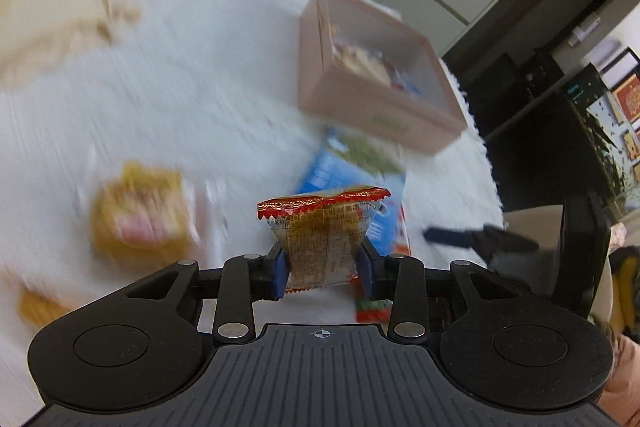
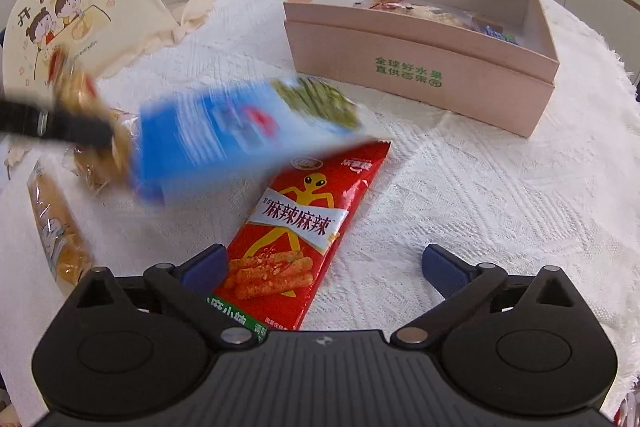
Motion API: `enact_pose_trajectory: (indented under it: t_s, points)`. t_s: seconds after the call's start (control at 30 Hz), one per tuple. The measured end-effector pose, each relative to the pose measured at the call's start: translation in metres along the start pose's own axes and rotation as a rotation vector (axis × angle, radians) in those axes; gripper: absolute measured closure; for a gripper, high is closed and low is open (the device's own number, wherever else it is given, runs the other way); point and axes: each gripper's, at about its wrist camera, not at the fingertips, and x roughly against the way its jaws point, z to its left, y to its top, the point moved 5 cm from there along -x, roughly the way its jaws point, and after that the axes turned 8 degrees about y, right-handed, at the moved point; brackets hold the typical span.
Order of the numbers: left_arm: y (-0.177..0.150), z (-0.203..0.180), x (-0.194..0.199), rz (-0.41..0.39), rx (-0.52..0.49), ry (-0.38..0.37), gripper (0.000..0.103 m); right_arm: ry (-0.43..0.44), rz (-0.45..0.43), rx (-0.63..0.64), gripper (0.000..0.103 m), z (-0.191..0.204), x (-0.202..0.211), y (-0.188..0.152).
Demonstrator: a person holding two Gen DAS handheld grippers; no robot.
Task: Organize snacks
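With the left gripper (image 1: pixel 322 269) pinching a small red-edged snack packet (image 1: pixel 324 231) above the cloth-covered surface (image 1: pixel 224 75), carry it level to the open pink box (image 1: pixel 384 115) and release low inside, while the right gripper (image 2: pixel 324 269), fingers spread, stays clear over the red spicy-stick bag (image 2: pixel 300 227).

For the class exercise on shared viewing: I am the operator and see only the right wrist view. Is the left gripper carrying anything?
Observer: Yes. The left gripper is shut on a small clear snack packet with a red serrated edge.
Operator: What lies on the table to that gripper's left?
Observer: A blurred yellow snack pack on the white tablecloth.
Operator: Where is the pink box from there?
Observer: The pink box sits ahead and to the right of the held packet, open, with snacks inside.
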Motion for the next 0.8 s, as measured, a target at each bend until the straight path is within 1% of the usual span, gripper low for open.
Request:
enact_pose_trajectory:
  t_s: [0.1,0.17,0.2,0.27,0.37,0.43,0.53,0.6,0.63,0.7,0.73,0.77,0.8]
  points:
    - [-0.018,-0.003,-0.007,0.056,0.029,-0.025,0.063,0.022,0.04,0.025,0.0,0.001,0.001,-0.001]
    - [-0.023,-0.003,-0.006,0.063,0.015,-0.022,0.063,0.041,0.086,0.06,0.001,0.004,0.005,-0.003]
    - [-0.025,-0.004,-0.003,0.074,0.006,-0.02,0.063,0.044,0.09,0.063,0.004,0.004,0.008,-0.004]
    - [-0.028,-0.004,0.006,0.083,-0.003,-0.016,0.063,0.037,0.056,0.054,0.007,0.003,0.02,-0.005]
    - [-0.027,-0.005,0.02,0.097,0.0,-0.034,0.063,0.002,-0.009,0.049,0.007,0.0,0.033,0.0]
    - [-0.027,-0.008,0.025,0.104,0.003,-0.045,0.063,-0.029,-0.039,0.037,0.007,-0.002,0.033,0.009]
    - [-0.029,-0.012,0.029,0.114,-0.014,-0.044,0.063,-0.089,-0.07,-0.025,0.008,-0.008,0.02,0.03]
    - [-0.035,-0.015,0.032,0.138,-0.027,-0.059,0.063,-0.09,-0.098,-0.06,0.015,-0.014,0.01,0.047]
    - [-0.039,-0.017,0.032,0.152,-0.032,-0.071,0.063,-0.092,-0.109,-0.064,0.024,-0.016,0.004,0.056]
    - [-0.048,-0.018,0.032,0.178,-0.037,-0.086,0.063,-0.126,-0.124,-0.04,0.051,-0.014,-0.01,0.072]
    - [-0.052,-0.018,0.031,0.19,-0.035,-0.092,0.063,-0.132,-0.118,-0.022,0.056,-0.011,-0.018,0.078]
    - [-0.056,-0.017,0.029,0.202,-0.024,-0.101,0.063,-0.113,-0.102,-0.014,0.058,-0.007,-0.026,0.083]
    - [-0.06,-0.015,0.026,0.214,-0.008,-0.111,0.063,-0.076,-0.082,-0.015,0.058,-0.001,-0.032,0.088]
